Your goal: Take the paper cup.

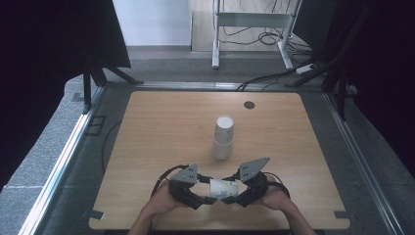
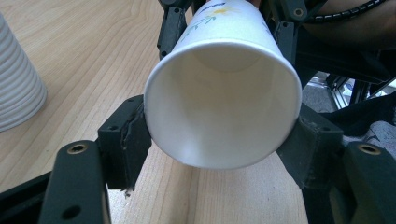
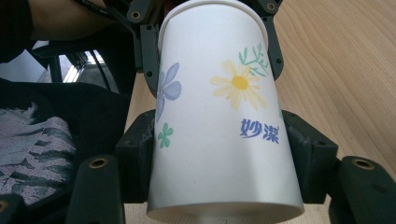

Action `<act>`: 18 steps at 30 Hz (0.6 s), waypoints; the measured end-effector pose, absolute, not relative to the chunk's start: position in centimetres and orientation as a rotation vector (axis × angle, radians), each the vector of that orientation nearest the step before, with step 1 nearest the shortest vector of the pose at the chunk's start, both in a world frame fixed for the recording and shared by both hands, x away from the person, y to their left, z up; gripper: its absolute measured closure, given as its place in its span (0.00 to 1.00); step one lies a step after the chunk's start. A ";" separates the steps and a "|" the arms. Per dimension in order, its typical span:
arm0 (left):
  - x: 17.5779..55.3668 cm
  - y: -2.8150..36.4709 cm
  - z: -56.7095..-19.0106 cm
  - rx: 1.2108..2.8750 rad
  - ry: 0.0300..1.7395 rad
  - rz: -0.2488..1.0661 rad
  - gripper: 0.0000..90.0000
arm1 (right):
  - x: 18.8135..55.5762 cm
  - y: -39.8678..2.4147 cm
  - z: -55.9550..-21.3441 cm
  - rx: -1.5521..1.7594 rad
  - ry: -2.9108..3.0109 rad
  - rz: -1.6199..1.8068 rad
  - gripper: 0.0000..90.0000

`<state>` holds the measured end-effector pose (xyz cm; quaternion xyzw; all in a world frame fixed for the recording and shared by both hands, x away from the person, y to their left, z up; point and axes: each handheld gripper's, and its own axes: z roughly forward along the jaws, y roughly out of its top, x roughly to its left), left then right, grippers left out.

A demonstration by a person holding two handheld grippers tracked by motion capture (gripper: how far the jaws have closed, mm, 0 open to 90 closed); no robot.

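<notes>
1. A white paper cup (image 1: 223, 189) is lying on its side between the two grippers, near the table's front edge, its mouth facing the left gripper (image 1: 208, 198) and its base facing the right gripper (image 1: 230, 197).
2. The left gripper (image 2: 219, 140) is pinching the cup (image 2: 223, 100) at the rim, one black jaw pressing each side of the open mouth.
3. The right gripper (image 3: 224, 154) is clamping the same cup (image 3: 219, 121) lower on its body, close to the base, with a jaw touching each side.
4. Beyond both tools, toward the table's middle, a stack of cups (image 1: 223, 137) is standing mouth down, well apart from the held cup.
5. The wooden table (image 1: 156, 137) is lying bare to the left, right and far side of the grippers, leaving open room; a small dark round disc (image 1: 249, 105) is sitting near the far edge.
6. The person's hands (image 1: 161, 200) are reaching in just over the front edge, so little table is remaining behind the tools.
7. The left gripper view is looking into the cup's plain white inside, with the ribbed stack (image 2: 18, 88) off to its left.
8. The right gripper view is showing the cup's outside instead: a yellow flower print (image 3: 239, 84), a blue flower, green sprigs and blue lettering.
</notes>
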<state>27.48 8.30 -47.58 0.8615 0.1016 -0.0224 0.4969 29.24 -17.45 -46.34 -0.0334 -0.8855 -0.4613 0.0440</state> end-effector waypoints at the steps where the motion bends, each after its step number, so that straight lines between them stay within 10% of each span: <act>1: 27.5 8.3 -47.6 2.088 0.246 -0.053 0.35 | 29.3 -17.4 -46.3 -0.105 -2.704 -1.410 0.40; 18: 27.2 8.5 -46.9 2.158 0.243 0.011 0.36 | 29.0 -17.1 -45.9 -0.121 -2.796 -1.356 0.22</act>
